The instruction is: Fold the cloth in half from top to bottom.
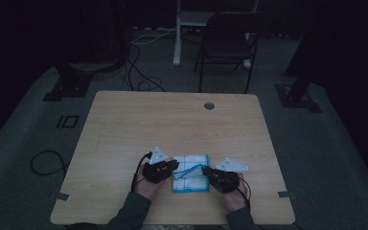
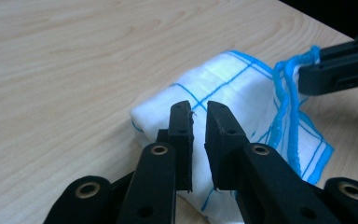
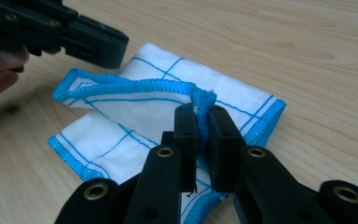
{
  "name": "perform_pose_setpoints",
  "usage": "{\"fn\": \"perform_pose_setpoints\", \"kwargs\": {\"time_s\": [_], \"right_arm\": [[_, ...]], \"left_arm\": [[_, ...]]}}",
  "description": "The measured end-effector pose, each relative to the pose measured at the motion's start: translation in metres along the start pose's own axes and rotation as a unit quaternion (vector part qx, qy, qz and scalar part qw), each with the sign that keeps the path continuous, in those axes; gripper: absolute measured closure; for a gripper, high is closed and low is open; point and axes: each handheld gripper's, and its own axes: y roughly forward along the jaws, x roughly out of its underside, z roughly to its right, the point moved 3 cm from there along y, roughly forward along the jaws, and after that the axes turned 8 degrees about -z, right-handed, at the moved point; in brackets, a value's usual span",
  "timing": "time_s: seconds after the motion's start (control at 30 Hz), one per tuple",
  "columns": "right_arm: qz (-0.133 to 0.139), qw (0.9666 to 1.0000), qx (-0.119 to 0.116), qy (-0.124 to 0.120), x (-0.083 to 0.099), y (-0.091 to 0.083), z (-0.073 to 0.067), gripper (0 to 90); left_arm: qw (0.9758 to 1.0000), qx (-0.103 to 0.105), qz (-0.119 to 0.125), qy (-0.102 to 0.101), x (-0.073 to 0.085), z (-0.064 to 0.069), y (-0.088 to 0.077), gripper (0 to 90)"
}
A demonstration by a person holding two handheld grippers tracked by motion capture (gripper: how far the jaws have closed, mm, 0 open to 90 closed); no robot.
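We see a white cloth (image 1: 190, 173) with blue grid lines and a blue stitched hem lying folded on the near middle of the wooden table (image 1: 172, 120), between the two hands. The right gripper (image 3: 203, 122) is clenched on a bunched bit of the cloth's blue hem, lifting that edge clear of the layers beneath, so the hem arcs up from the fold. In the high view the right gripper (image 1: 206, 170) sits at the cloth's right side. The left gripper (image 2: 199, 125) hovers over the cloth's left end with its jaws a narrow gap apart and nothing between them; we see no cloth pinched there. In the high view it (image 1: 174, 164) rests just at the cloth's left edge.
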Motion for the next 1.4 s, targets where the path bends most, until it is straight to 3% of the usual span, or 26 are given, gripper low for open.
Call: {"fn": "perform_pose_setpoints", "kwargs": {"time_s": [0.47,0.5,0.53,0.67,0.9,1.07,1.27,1.4], "right_arm": [[-0.002,1.0,-0.006,-0.004,0.003,-0.003,-0.001,80.0],[-0.002,1.0,-0.008,-0.004,0.003,-0.003,-0.001,77.5],[0.001,1.0,-0.008,-0.005,0.003,-0.004,0.0,69.2],[0.017,0.9998,-0.001,0.01,0.001,-0.01,0.007,62.8],[0.026,0.9989,0.014,0.036,0.003,-0.016,0.019,62.2],[0.025,0.9986,0.019,0.043,0.005,-0.017,0.025,62.0],[0.019,0.9982,0.03,0.048,0.008,-0.018,0.035,61.2],[0.0,0.9975,0.051,0.049,0.014,-0.015,0.045,60.7]], "left_arm": [[0.9993,0.008,-0.03,0.021,0.021,0.013,0.004,80.6],[0.9991,0.006,-0.032,0.026,0.023,0.013,0.004,80.6],[0.9991,0.006,-0.033,0.027,0.024,0.013,0.003,79.8],[0.9989,0.005,-0.038,0.028,0.028,0.014,0.003,79.8],[0.9984,0.003,-0.038,0.042,0.032,0.024,-0.004,78.8],[0.998,-0.001,-0.038,0.05,0.04,0.029,-0.008,78.3],[0.9985,-0.002,-0.029,0.045,0.048,0.025,-0.014,76.9],[0.9989,-0.018,-0.015,0.04,0.043,0.015,-0.02,75.5]]}}
